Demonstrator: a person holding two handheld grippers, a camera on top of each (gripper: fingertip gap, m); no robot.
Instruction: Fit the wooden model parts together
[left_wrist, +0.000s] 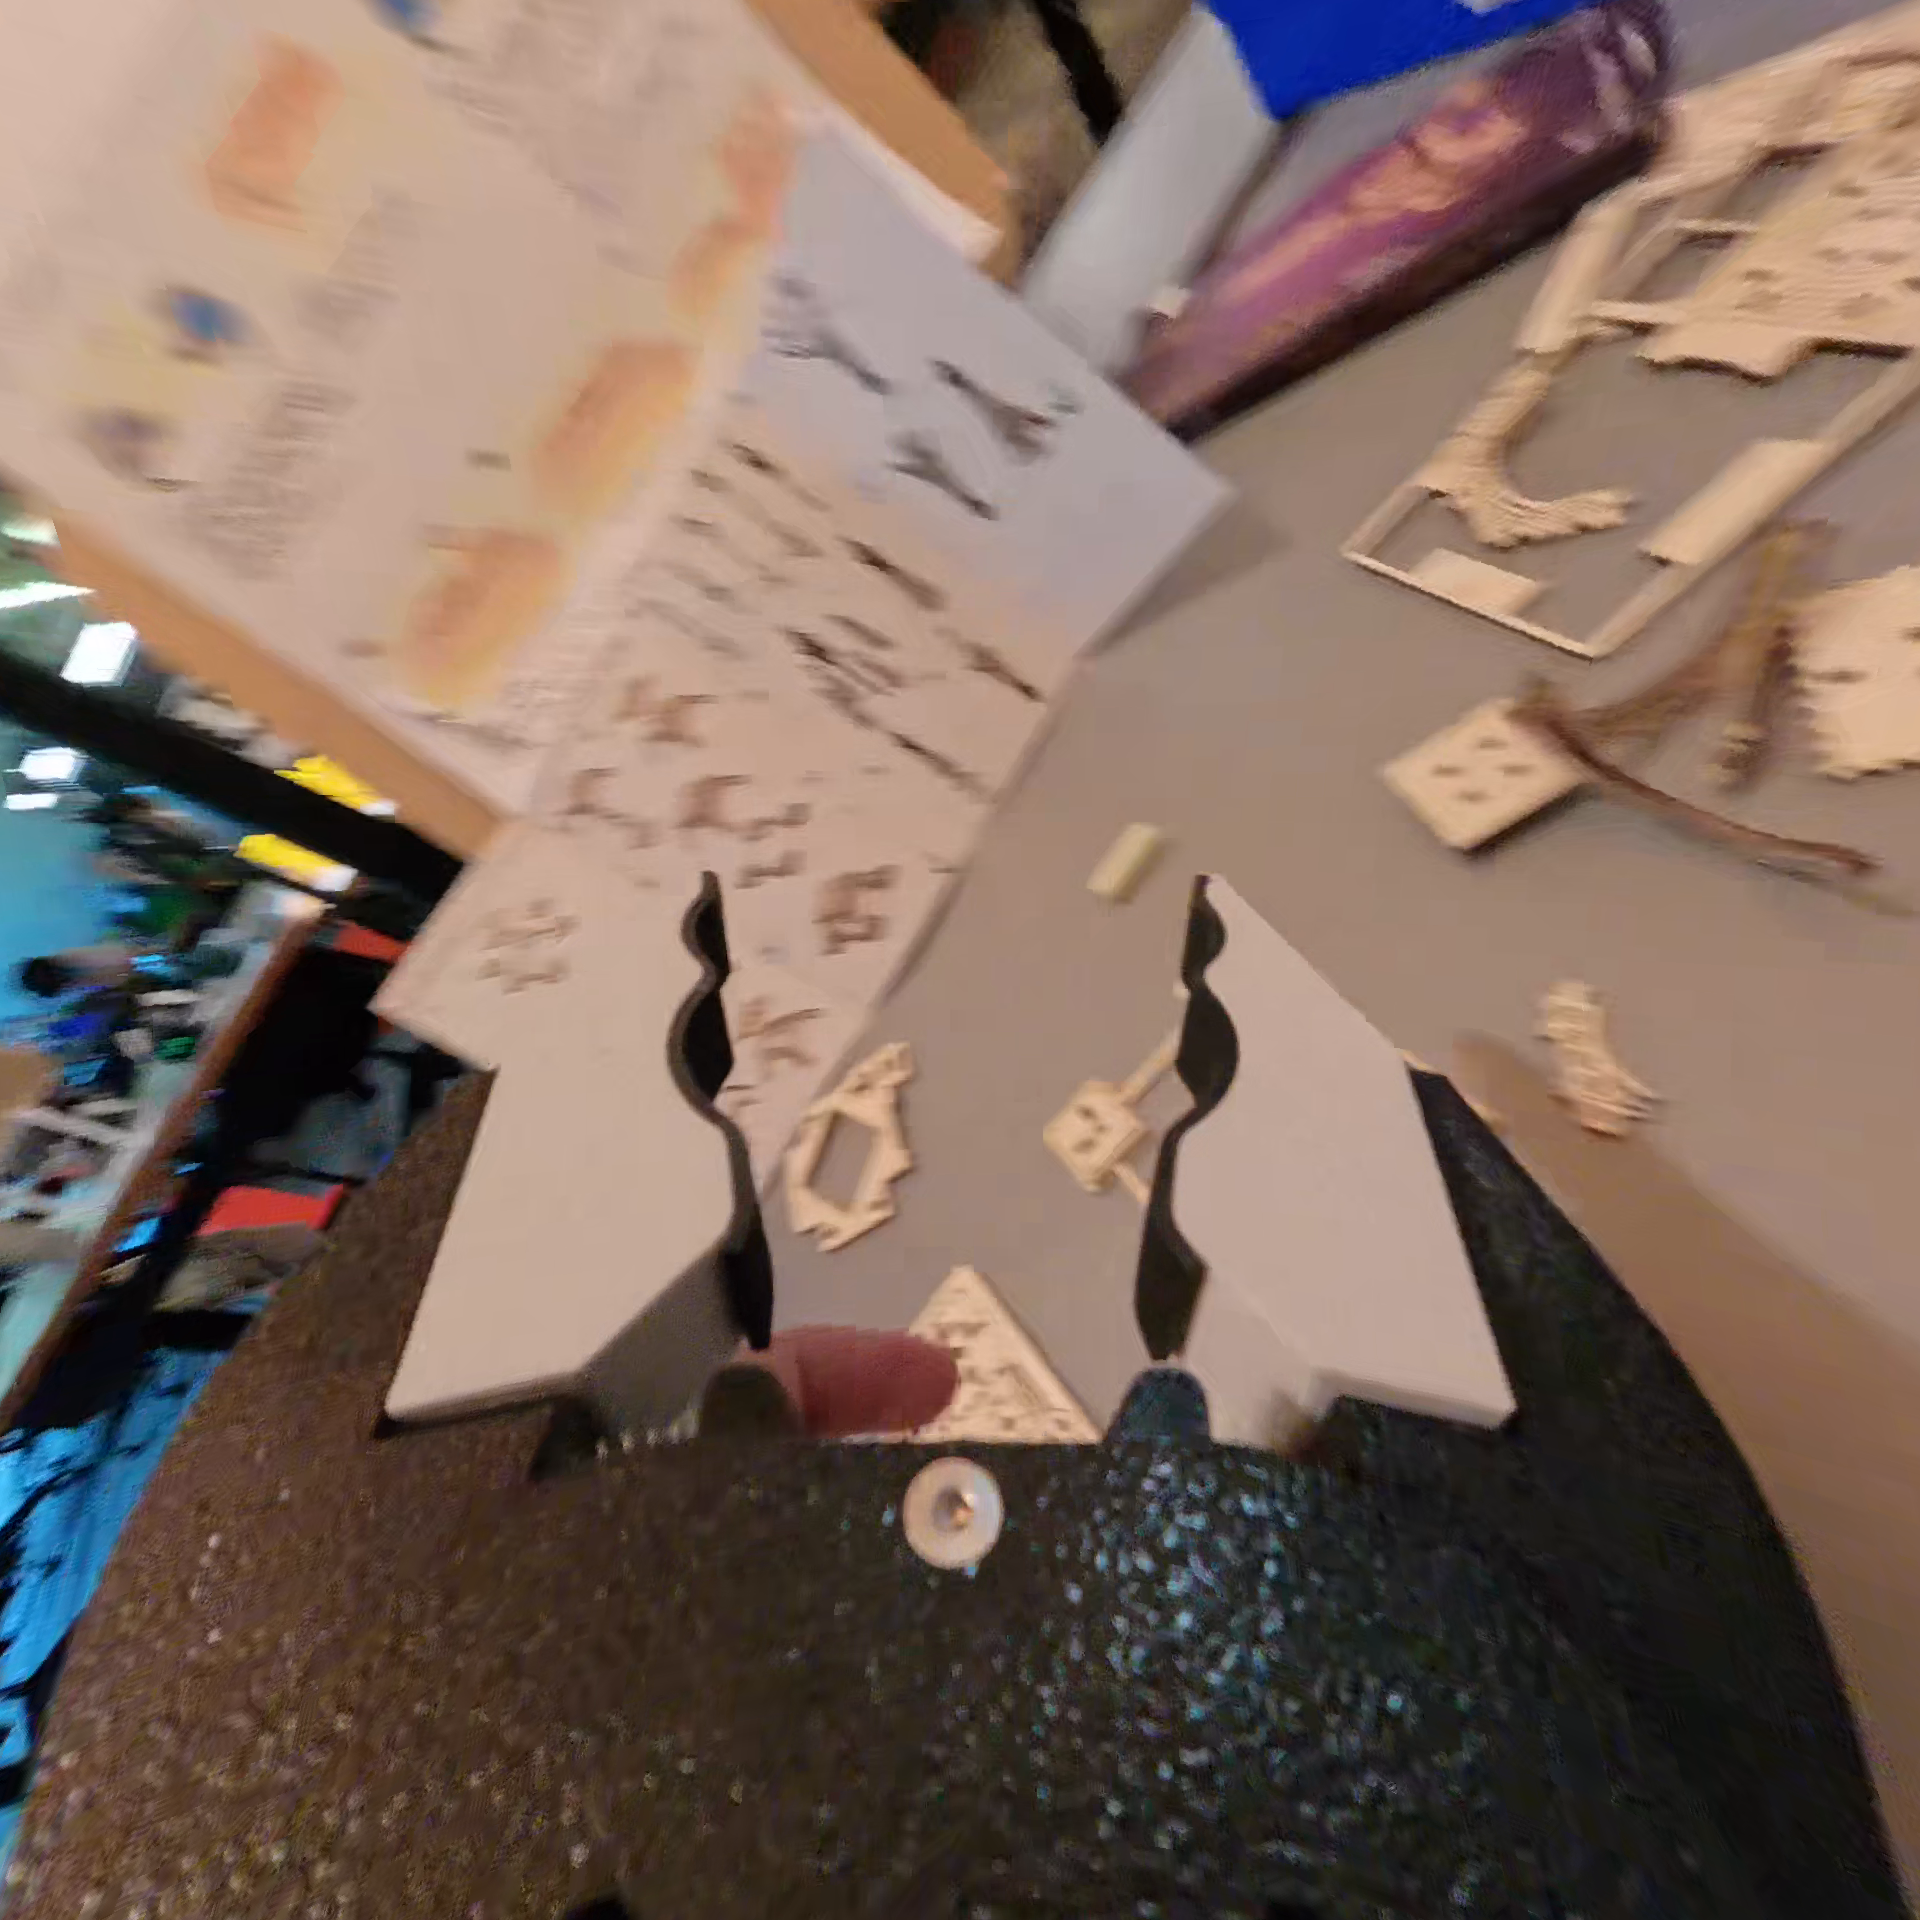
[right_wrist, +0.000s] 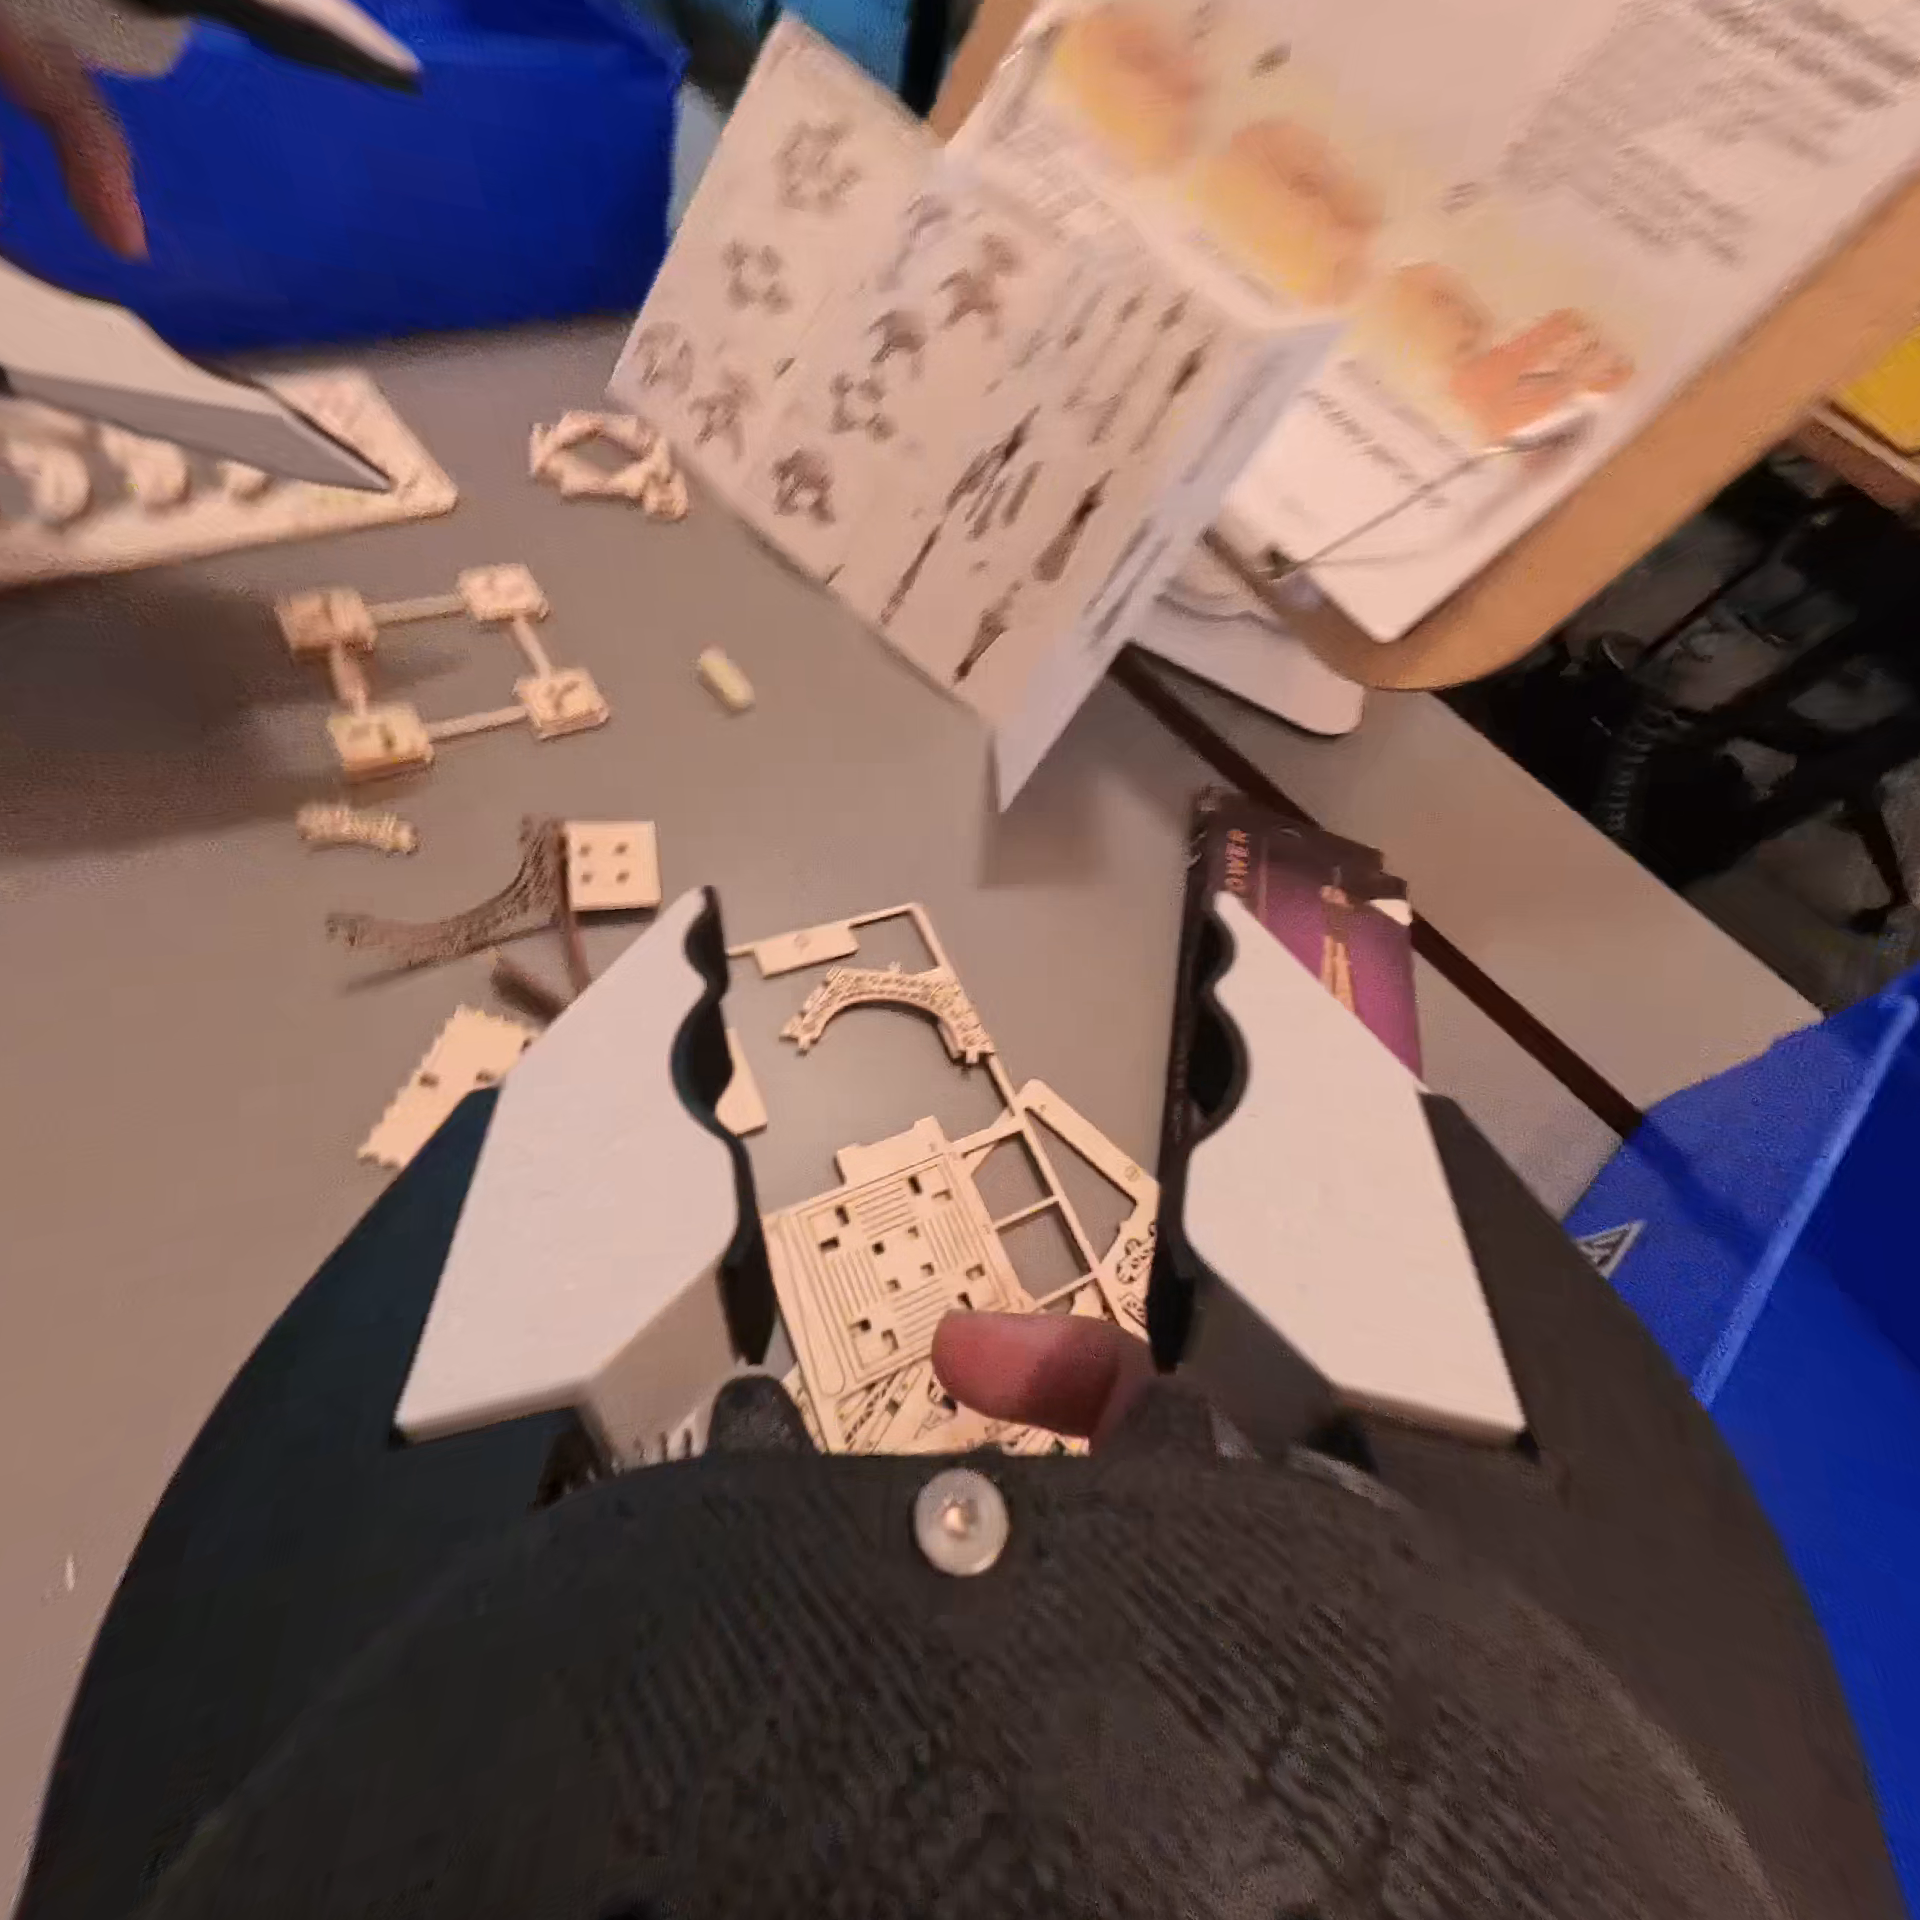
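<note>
Pale wooden model parts lie spread on a grey table (right_wrist: 156, 987). My right gripper (right_wrist: 956, 904) is open and empty above a punched sheet holding an arch part (right_wrist: 883, 1013) and a slotted square platform (right_wrist: 894, 1257). To its left lie a four-square frame (right_wrist: 442, 670), a small holed plate (right_wrist: 611, 865), a dark curved leg (right_wrist: 457, 925) and a small block (right_wrist: 724, 678). My left gripper (left_wrist: 956, 894) is open and empty above a small frame part (left_wrist: 852, 1143) and the four-square frame (left_wrist: 1101, 1132). It also shows in the right wrist view (right_wrist: 395, 275), over another wooden sheet (right_wrist: 343, 509).
A folded instruction sheet (right_wrist: 935, 416) stands propped at the back of the table. A purple box (right_wrist: 1320, 956) lies by the table's right edge, next to a blue bin (right_wrist: 1766, 1299). Another blue bin (right_wrist: 364, 208) stands at the back left. More punched sheets (left_wrist: 1621, 468) lie far right. The small block (right_wrist: 724, 678) is about 12 cm from my left fingertips and 20 cm from my right.
</note>
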